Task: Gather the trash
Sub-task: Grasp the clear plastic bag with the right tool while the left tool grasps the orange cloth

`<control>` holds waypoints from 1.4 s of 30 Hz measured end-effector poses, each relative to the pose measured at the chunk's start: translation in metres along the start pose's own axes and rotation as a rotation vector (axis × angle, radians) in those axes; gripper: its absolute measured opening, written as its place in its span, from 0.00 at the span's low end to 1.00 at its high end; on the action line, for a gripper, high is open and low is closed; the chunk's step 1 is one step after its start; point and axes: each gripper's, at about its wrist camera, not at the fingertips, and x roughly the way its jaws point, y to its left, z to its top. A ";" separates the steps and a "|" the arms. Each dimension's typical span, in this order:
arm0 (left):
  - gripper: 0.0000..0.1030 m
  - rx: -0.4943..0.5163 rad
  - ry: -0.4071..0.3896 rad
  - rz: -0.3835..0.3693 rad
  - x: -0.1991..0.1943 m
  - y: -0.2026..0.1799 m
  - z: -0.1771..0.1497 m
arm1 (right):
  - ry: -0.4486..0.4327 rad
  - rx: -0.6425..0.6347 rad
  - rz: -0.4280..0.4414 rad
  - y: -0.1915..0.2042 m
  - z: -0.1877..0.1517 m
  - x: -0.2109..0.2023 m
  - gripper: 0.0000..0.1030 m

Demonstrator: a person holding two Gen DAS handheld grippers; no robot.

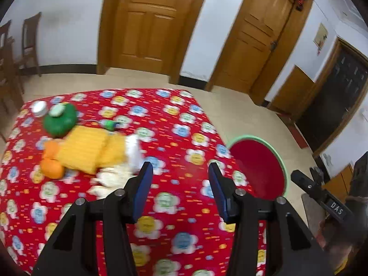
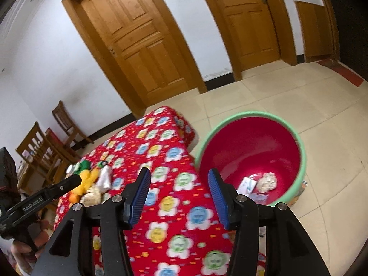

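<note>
Trash: two pieces (image 2: 260,182) lie in one red bin (image 2: 250,138); both claws, left (image 1: 180,179) and right (image 2: 179,184), spread, empty.

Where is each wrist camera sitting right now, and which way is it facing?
Left wrist: above the table, angled down along the open, empty left gripper toward the crumpled tissues; the right gripper's finger shows at lower right.
Right wrist: over the table's edge, facing the bin past the open, empty right gripper; the left gripper shows at lower left.
Shared: table, bin, doors.
</note>
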 end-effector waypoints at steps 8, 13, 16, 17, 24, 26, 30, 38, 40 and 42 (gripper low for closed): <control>0.49 -0.050 -0.053 0.134 -0.024 0.069 0.003 | 0.037 -0.058 0.033 0.050 -0.002 0.013 0.52; 0.49 -0.093 -0.026 0.179 -0.025 0.108 0.000 | 0.062 -0.066 0.056 0.074 -0.004 0.024 0.52; 0.49 -0.108 -0.012 0.207 -0.024 0.130 -0.003 | 0.073 -0.073 0.064 0.088 -0.003 0.032 0.53; 0.49 -0.115 -0.006 0.222 -0.022 0.137 -0.004 | 0.078 -0.078 0.067 0.093 -0.004 0.034 0.53; 0.49 -0.191 0.033 0.244 -0.007 0.177 -0.010 | 0.111 -0.121 0.092 0.126 -0.009 0.053 0.54; 0.49 -0.208 0.040 0.237 -0.002 0.185 -0.010 | 0.127 -0.132 0.097 0.133 -0.010 0.060 0.54; 0.49 -0.218 0.056 0.226 0.012 0.192 -0.011 | 0.147 -0.157 0.099 0.146 -0.012 0.072 0.54; 0.51 -0.232 0.093 0.204 0.037 0.197 -0.016 | 0.202 -0.195 0.100 0.163 -0.016 0.112 0.54; 0.52 -0.246 0.098 0.197 0.042 0.200 -0.018 | 0.228 -0.205 0.099 0.166 -0.019 0.127 0.54; 0.53 -0.260 0.101 0.189 0.047 0.201 -0.019 | 0.251 -0.220 0.095 0.169 -0.022 0.140 0.54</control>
